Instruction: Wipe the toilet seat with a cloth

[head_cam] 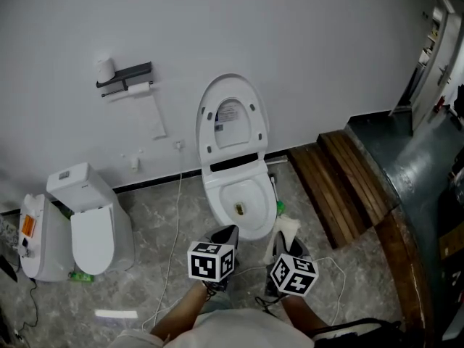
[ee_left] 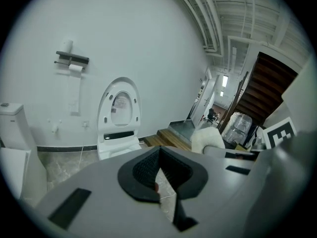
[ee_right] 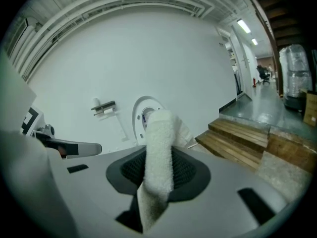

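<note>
Head view: a white toilet [head_cam: 255,223] is seen against the wall [head_cam: 312,49]. Its seat [head_cam: 205,125] and lid [head_cam: 232,114] are raised upright, and the bowl [head_cam: 243,193] is uncovered. Both grippers are held low before the bowl's front rim, side by side, each topped by its marker cube.

The left gripper [head_cam: 226,232] is placed at the rim's left. In the left gripper view its jaws are shown pressed together with nothing between them, and they are pointed toward the raised seat.

The right gripper [head_cam: 284,232] is placed just right of the bowl. A white cloth [head_cam: 286,225] is pinched between its jaws. In the right gripper view the cloth is seen standing up from the pads as a folded strip, with one end hung below them. No contact between cloth and toilet is shown; the seat is seen well beyond the cloth.

A second toilet [head_cam: 90,227], its lid down, is stood at the left. A paper holder [head_cam: 125,77] is fixed to the wall above it. Wooden steps [head_cam: 341,183] are seen at the right. A white cable [head_cam: 178,209] is run down from the wall across the grey floor [head_cam: 159,230].
</note>
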